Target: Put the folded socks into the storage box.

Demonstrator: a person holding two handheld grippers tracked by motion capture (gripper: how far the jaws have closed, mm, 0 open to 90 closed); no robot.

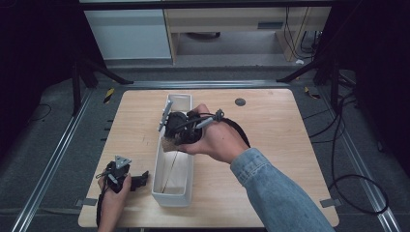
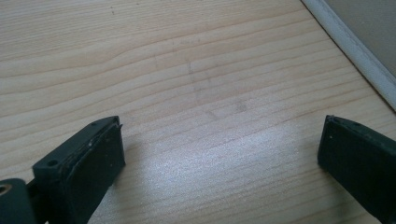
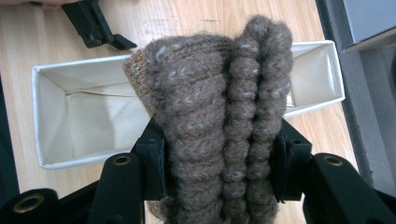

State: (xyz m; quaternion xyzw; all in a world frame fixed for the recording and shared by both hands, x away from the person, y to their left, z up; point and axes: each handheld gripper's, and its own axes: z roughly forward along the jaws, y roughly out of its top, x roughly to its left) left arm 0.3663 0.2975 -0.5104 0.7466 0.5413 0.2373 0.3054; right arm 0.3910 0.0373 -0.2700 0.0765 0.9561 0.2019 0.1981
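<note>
Right gripper [image 3: 219, 172] jaws clamping brown knitted wool [image 3: 219, 93] over white box [image 3: 56, 116], left gripper [image 2: 219, 154] jaws open on table [image 2: 187, 70]

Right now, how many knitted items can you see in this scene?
1. A brown knitted sock is clamped in the right claw, held over the long white box. The box bottom that shows looks bare, though the sock hides part of it.

r tongs [image 1: 170, 140] w/ knit [image 1: 169, 144] over bin [image 1: 180, 102]
</note>
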